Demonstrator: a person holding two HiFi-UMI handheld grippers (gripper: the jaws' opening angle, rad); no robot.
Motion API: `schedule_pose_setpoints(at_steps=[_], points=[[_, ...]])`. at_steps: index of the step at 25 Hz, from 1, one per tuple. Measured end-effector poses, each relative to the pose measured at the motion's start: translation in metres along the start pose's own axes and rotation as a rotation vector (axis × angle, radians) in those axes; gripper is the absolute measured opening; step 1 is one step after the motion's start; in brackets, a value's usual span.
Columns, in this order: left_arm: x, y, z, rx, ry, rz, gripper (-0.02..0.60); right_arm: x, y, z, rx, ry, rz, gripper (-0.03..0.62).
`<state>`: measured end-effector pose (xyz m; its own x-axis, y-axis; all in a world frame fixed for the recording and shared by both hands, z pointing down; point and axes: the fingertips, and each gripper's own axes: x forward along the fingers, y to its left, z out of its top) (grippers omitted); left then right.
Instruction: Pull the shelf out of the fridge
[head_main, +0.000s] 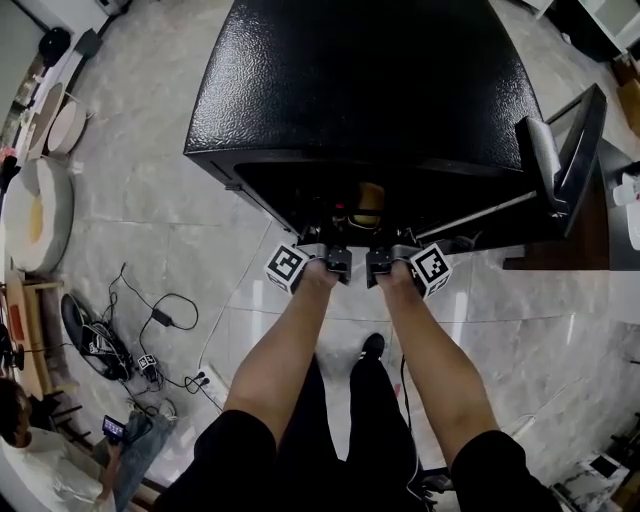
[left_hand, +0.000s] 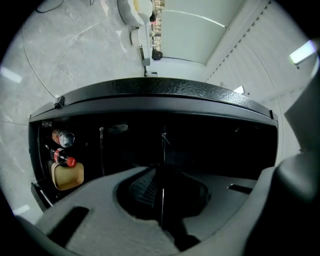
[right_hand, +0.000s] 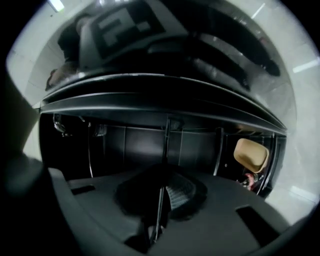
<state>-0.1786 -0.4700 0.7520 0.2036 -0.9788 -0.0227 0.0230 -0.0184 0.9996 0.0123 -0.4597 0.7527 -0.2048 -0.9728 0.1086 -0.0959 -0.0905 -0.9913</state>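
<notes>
A black fridge (head_main: 360, 80) stands below me with its door (head_main: 570, 150) swung open to the right. Both grippers reach into the front opening, side by side. The left gripper (head_main: 335, 262) and the right gripper (head_main: 385, 262) are held at the shelf's front edge. In the left gripper view the jaws (left_hand: 161, 200) are shut on a thin wire of the shelf (left_hand: 162, 150). The right gripper view shows the same: its jaws (right_hand: 161, 200) are shut on the shelf's wire (right_hand: 165, 145). Most of the shelf is lost in the dark interior.
A red-capped bottle (left_hand: 64, 159) and a tan container (left_hand: 67, 176) sit at the side of the fridge interior; the tan container (right_hand: 251, 154) also shows in the right gripper view. Cables and a power strip (head_main: 150, 350) lie on the floor at left. A person (head_main: 40, 460) crouches at bottom left.
</notes>
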Motion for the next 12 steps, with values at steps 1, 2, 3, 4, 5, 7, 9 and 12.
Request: schedule_pose_setpoints(at_steps=[1,2,3,4,5,7,9,12], points=[[-0.002,-0.001,-0.002,0.003,0.002,0.002,0.032,-0.003,0.002,0.0,0.006,-0.001,-0.003,0.038],[-0.004,-0.002,-0.003,0.007,0.003,0.003,0.032,-0.006,0.004,0.0,0.014,-0.002,-0.008,0.039],[-0.007,-0.004,-0.004,0.008,0.003,0.004,0.032,-0.009,0.006,0.0,0.018,-0.004,-0.012,0.038],[-0.009,-0.006,-0.005,0.008,0.002,0.003,0.032,-0.012,0.007,0.0,0.019,-0.004,-0.017,0.038],[-0.011,-0.008,-0.005,0.008,0.0,0.001,0.032,-0.013,0.007,0.0,0.017,-0.003,-0.02,0.038],[-0.014,-0.011,-0.004,0.008,-0.005,0.002,0.032,-0.016,0.008,-0.001,0.017,0.0,-0.024,0.038],[-0.019,-0.014,-0.005,0.006,-0.006,0.012,0.032,-0.021,0.012,-0.003,0.024,0.001,-0.028,0.038],[-0.031,-0.019,-0.007,0.003,-0.008,0.028,0.032,-0.034,0.015,-0.006,0.034,0.006,-0.038,0.039]])
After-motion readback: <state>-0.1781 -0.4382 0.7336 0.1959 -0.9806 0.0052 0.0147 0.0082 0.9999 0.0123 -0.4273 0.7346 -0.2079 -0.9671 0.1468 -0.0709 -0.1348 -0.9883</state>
